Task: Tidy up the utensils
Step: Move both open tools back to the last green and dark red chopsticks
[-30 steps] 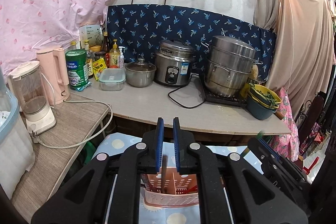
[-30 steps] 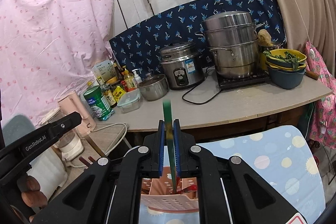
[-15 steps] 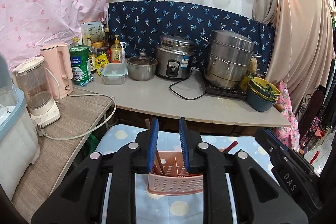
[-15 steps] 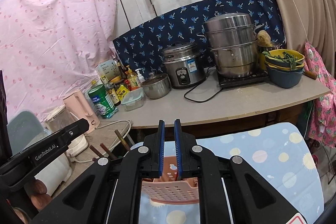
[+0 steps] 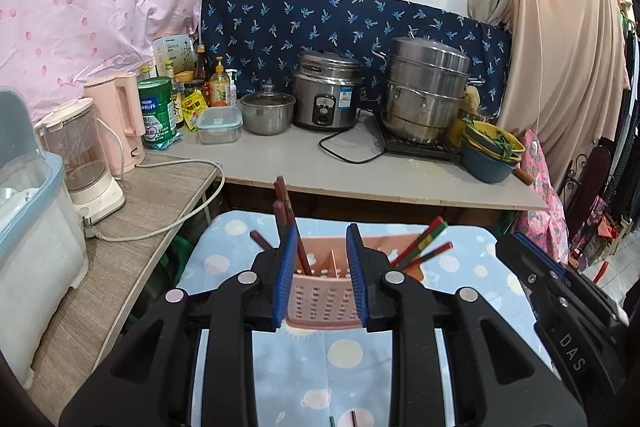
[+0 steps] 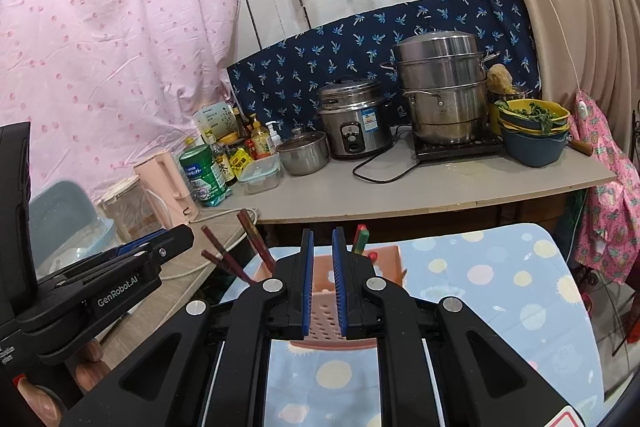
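A pink slotted utensil holder (image 5: 320,291) stands on a small table covered with a blue dotted cloth (image 5: 352,367). Dark red chopsticks (image 5: 286,211) lean in its left compartment and red-and-green chopsticks (image 5: 420,241) in its right. My left gripper (image 5: 321,231) hovers just short of the holder. Its jaws are opening, and nothing is gripped between them. In the right wrist view the holder (image 6: 386,261) lies just past my right gripper (image 6: 323,233). That gripper is shut to a thin slit with nothing in it. The dark chopsticks (image 6: 252,235) and the green-tipped ones (image 6: 360,237) stick up beyond it.
A grey counter (image 5: 360,171) behind carries a rice cooker (image 5: 326,99), a steamer pot (image 5: 426,91), stacked bowls (image 5: 490,155) and bottles. A side table on the left holds a blender (image 5: 86,163), a pink kettle (image 5: 120,115) and a plastic bin (image 5: 28,227). A cord (image 5: 172,223) trails there.
Both grippers have drawn back from the holder. The green chopstick that was between the right jaws is no longer there. The left jaws have spread wider.
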A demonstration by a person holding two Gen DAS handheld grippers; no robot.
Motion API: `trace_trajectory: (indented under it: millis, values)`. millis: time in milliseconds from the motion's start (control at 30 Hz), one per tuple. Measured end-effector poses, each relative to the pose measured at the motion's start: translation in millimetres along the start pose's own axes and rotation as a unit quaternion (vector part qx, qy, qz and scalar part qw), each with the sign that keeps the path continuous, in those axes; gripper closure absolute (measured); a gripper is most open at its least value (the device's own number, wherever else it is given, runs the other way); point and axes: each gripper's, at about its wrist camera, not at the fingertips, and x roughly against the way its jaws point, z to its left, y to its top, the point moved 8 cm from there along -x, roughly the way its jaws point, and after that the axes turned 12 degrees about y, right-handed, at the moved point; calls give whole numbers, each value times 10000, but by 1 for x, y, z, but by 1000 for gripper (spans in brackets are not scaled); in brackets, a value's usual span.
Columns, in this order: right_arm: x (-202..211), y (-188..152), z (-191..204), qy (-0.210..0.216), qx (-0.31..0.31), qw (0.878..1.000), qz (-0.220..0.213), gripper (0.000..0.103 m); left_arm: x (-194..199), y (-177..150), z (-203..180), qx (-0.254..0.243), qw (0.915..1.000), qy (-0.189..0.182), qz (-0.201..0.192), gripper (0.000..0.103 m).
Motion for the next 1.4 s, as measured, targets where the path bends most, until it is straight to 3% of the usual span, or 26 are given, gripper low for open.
trace_trajectory:
  millis: [267,767,1067,1400]
  values:
    - [35,-39,9,-46,72,9998,195,91,21,-52,4,-272,9994,-21,217,71]
    - [76,-153,27,-78,53,9953,961,91,42,-176,18,-418,9937,-97,1036,71]
    - [90,-241,33,-50,-186,9864,1633,91,43,-250,28,-409,9862,-76,1605,70]
    - [101,-312,42,25,-337,9761,2148,91,54,-296,35,-398,9804,-91,1926,63]
